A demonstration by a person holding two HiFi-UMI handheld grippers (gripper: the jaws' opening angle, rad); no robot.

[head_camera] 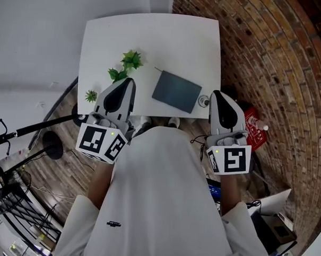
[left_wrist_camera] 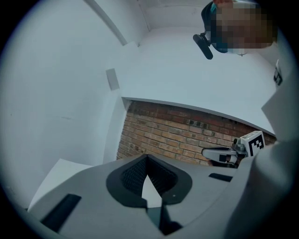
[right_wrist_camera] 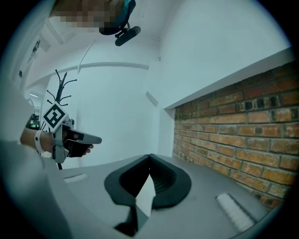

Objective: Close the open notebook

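The notebook (head_camera: 176,91) lies flat near the table's (head_camera: 153,39) front edge, long axis running left to right, between and just ahead of the left gripper (head_camera: 128,84) and the slightly nearer right gripper (head_camera: 217,95), both closed on nothing.

White table (head_camera: 153,45) beside brick wall (head_camera: 269,60)

You have free tabletop (head_camera: 153,39) at top centre of the frame. Just below, plant sprigs (head_camera: 131,60) block the left, the flat notebook (head_camera: 176,91) the right. The brick wall (head_camera: 269,66) closes the frame's right side.
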